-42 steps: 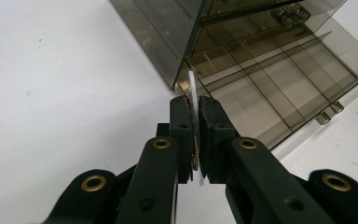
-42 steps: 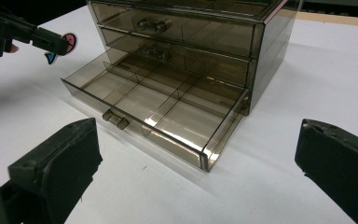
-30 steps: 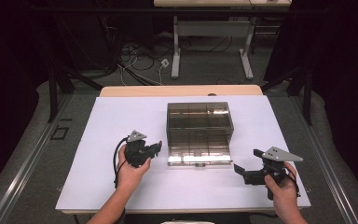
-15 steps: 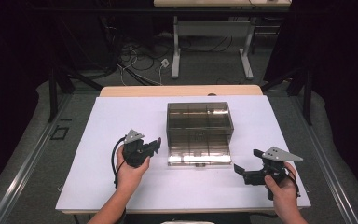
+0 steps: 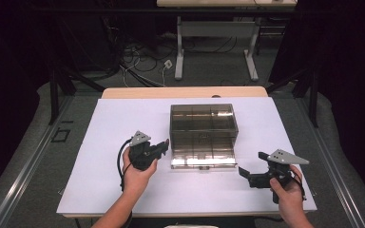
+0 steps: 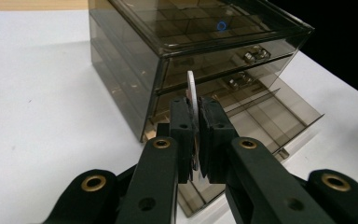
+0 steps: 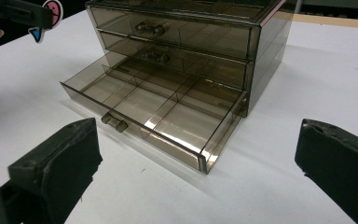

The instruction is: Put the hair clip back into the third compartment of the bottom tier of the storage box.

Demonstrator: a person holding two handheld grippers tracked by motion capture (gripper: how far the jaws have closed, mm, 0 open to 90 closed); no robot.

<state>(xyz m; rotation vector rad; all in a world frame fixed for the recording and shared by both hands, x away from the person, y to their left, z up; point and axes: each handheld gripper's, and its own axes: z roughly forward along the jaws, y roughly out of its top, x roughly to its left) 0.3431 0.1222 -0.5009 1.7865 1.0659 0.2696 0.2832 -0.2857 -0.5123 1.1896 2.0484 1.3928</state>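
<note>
A smoky see-through drawer cabinet [image 5: 203,124] stands mid-table with its bottom drawer [image 7: 154,107] pulled out toward me; the drawer's compartments look bare. The two upper drawers [image 7: 177,35] are pushed in. My left gripper [image 5: 164,145] hovers just left of the cabinet's front corner, shut on a thin flat disc [image 6: 191,84] seen edge-on between its pads. In the right gripper view the disc [image 7: 50,11] shows a pink and white face. My right gripper [image 5: 251,164] sits to the right of the open drawer, open, with nothing between its jaws.
A white sheet [image 5: 100,142] covers the table, with a wooden edge [image 5: 185,91] at the back. Bare white surface stretches on both sides of the cabinet. Beyond the table are desk legs [image 5: 178,52] and cables [image 5: 138,52] on the floor.
My left gripper has edged slightly toward the cabinet with the disc still in it. The right gripper has not moved.
</note>
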